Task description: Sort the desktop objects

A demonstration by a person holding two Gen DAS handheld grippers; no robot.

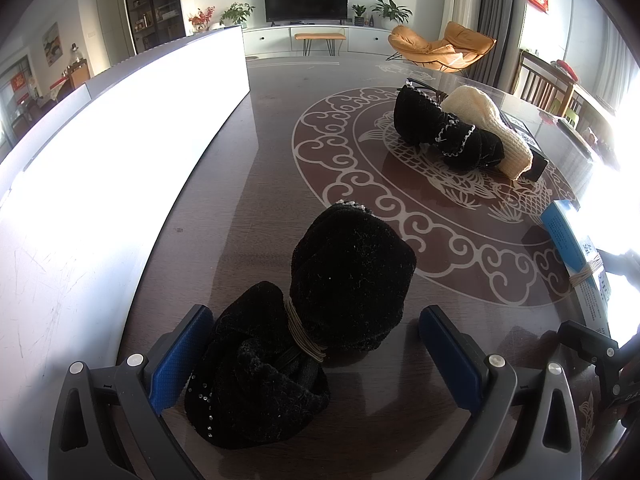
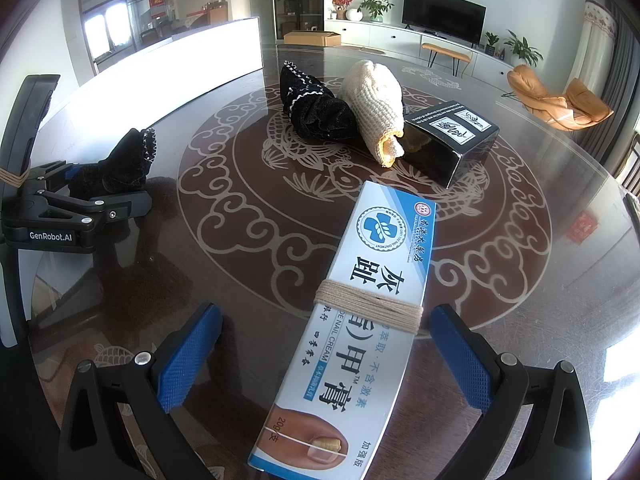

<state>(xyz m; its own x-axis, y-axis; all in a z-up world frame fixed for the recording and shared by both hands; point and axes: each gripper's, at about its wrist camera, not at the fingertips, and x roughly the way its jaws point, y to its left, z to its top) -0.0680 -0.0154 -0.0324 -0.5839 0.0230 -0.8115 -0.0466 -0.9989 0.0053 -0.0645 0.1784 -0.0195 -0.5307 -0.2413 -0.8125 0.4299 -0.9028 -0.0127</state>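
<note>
Both tools are sitting spread: the left hand-held gripper (image 1: 316, 356) is straddling a black velvet bundle (image 1: 320, 308) on the worktop (image 1: 248, 208), the right hand-held gripper (image 2: 320, 356) a blue cream box (image 2: 360, 320), neither squeezed. Closing off-centre is risking the soft bundle squirming out or the slanted box twisting. Counting: two black bundles, one cream knit bundle (image 2: 374, 100), one blue box, one black box (image 2: 452, 140).

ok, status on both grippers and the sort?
Left gripper open, fingers either side of black tied cloth bundle. Right gripper open around nail cream box. Black cloth, cream cloth, black box unsorted mid-table.
</note>
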